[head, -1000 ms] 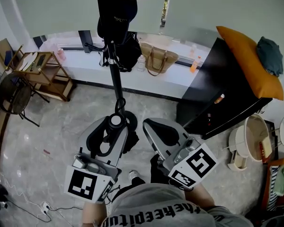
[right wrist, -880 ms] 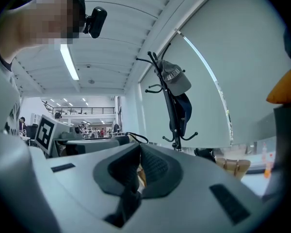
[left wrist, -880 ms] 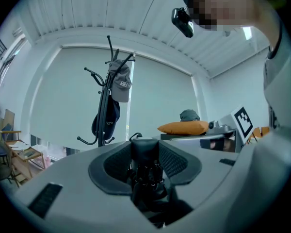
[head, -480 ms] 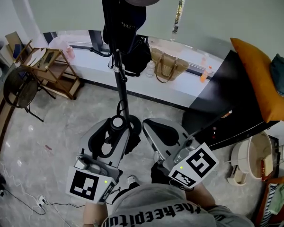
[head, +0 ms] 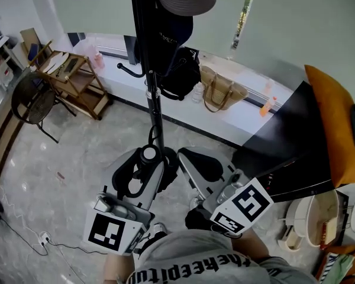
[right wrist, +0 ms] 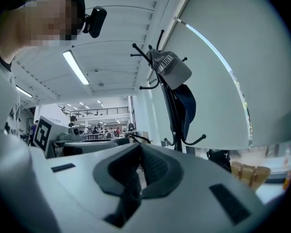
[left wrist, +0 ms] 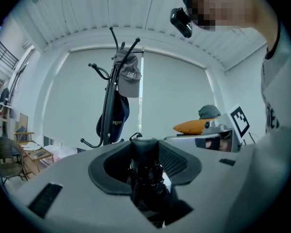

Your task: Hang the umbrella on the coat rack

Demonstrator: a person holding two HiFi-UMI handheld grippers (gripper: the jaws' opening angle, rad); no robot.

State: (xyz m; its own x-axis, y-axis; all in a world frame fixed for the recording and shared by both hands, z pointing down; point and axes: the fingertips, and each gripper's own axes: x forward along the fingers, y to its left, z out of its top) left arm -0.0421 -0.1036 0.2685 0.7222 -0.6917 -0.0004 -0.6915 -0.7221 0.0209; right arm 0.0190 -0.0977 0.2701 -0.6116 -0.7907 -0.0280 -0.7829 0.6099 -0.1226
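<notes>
Under left tongs [head: 145, 160], umbrella [left wrist: 144, 152] mostly hidden

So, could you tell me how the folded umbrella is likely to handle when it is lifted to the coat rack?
The folded umbrella looks short and compact, so it is probably light and fairly stiff. Its bunched black fabric may give slightly in the left gripper. The thin strap loop at its top is likely floppy, so hooking it could be fiddly.

A wooden slatted shelf [head: 71, 81] stands upper left. A tan woven handbag [head: 220, 93] sits on the white ledge [head: 239, 112], upper centre. An orange cushion [head: 337, 129] tops the black cabinet [head: 287, 152] at right.
</notes>
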